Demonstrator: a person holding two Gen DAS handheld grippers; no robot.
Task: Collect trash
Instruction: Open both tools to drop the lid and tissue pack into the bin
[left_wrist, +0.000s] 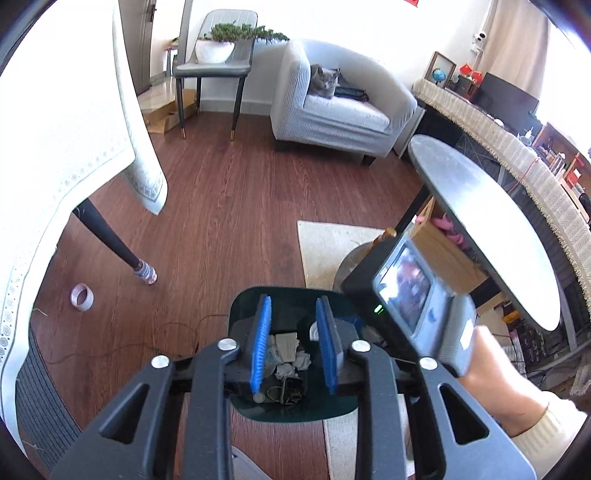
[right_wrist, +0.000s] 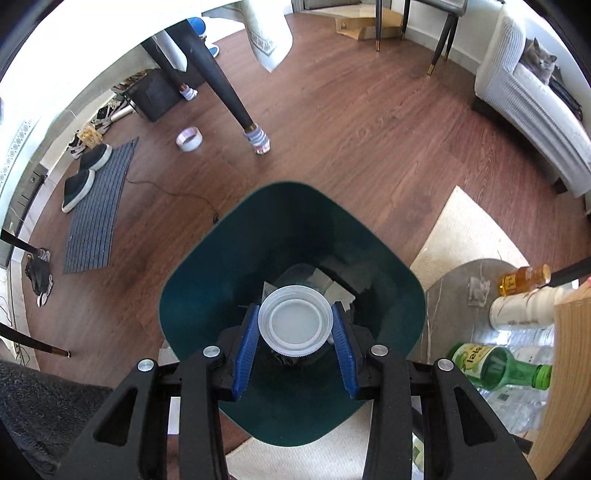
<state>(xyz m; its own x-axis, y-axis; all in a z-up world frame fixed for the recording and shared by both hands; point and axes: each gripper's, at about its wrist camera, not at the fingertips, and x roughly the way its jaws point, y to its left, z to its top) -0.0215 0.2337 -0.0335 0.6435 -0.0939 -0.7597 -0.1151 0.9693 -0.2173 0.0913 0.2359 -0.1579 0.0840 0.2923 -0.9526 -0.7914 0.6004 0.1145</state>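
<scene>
Your right hand-held gripper pointed steeply down over the dark green bin and had its blue pads pressed on either side of a clear plastic jar with a ribbed white lid. You saw the jar almost end-on, so the lid hid nearly all of its body; only a dark sliver showed below the lid's rim, and what the jar held could not be made out. The jar sat above the bin's mouth, inside its outline.

Your left hand-held gripper hung over the same bin with its jaws apart and nothing between the pads. Through the gap you could see crumpled white paper lying at the bottom, along with some darker scraps that were too shadowed to name. The gripper's black frame covered the near half of the bin.

At the right of the left wrist view, the body of the other gripper's device was blurred, its small screen unreadable, and your hand and cream sleeve were cut off by the picture's edge.

Beside the bin, a green bottle, a white bottle and a small amber one lay on what seemed to be a low grey bench, partly hidden by a wooden edge. A roll of tape lay on the floor.
</scene>
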